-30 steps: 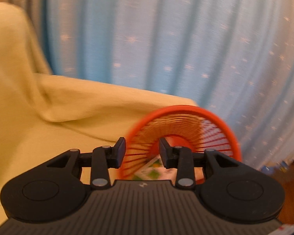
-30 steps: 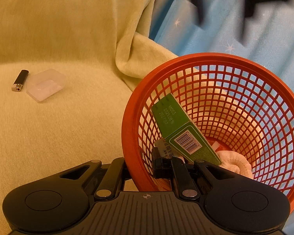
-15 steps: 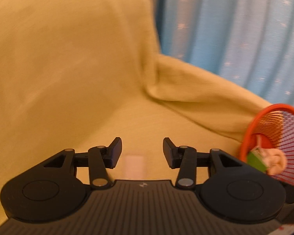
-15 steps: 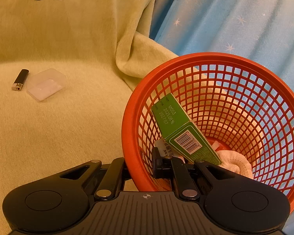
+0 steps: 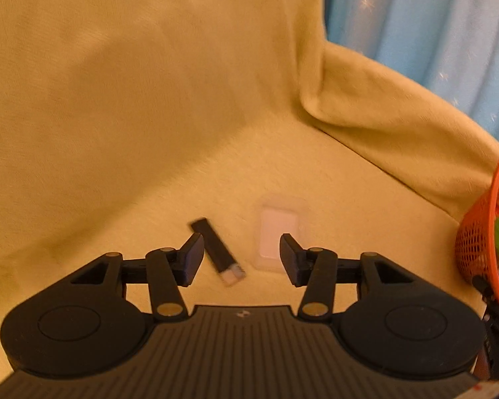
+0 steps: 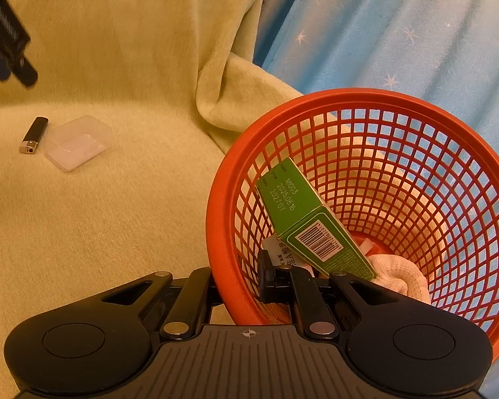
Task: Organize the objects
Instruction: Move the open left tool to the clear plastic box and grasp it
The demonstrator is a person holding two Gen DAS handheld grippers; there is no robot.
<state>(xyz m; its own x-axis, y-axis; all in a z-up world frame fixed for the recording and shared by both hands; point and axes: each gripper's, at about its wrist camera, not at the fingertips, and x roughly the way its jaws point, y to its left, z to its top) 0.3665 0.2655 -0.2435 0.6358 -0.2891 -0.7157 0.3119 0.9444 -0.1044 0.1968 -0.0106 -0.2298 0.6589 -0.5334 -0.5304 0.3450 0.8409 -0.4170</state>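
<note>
Currently left tongs (image 5: 241, 257), jaws just widened and empty, could nudge the lighter (image 5: 216, 251) away; right tongs (image 6: 236, 282) clamp the red basket (image 6: 316, 109) rim.

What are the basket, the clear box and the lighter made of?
Basket: likely moulded plastic, glossy orange-red, open lattice wall.
Clear box: probably thin plastic, frosted and see-through.
Lighter: black body, looks like plastic, with a shiny metal-looking cap.
</note>
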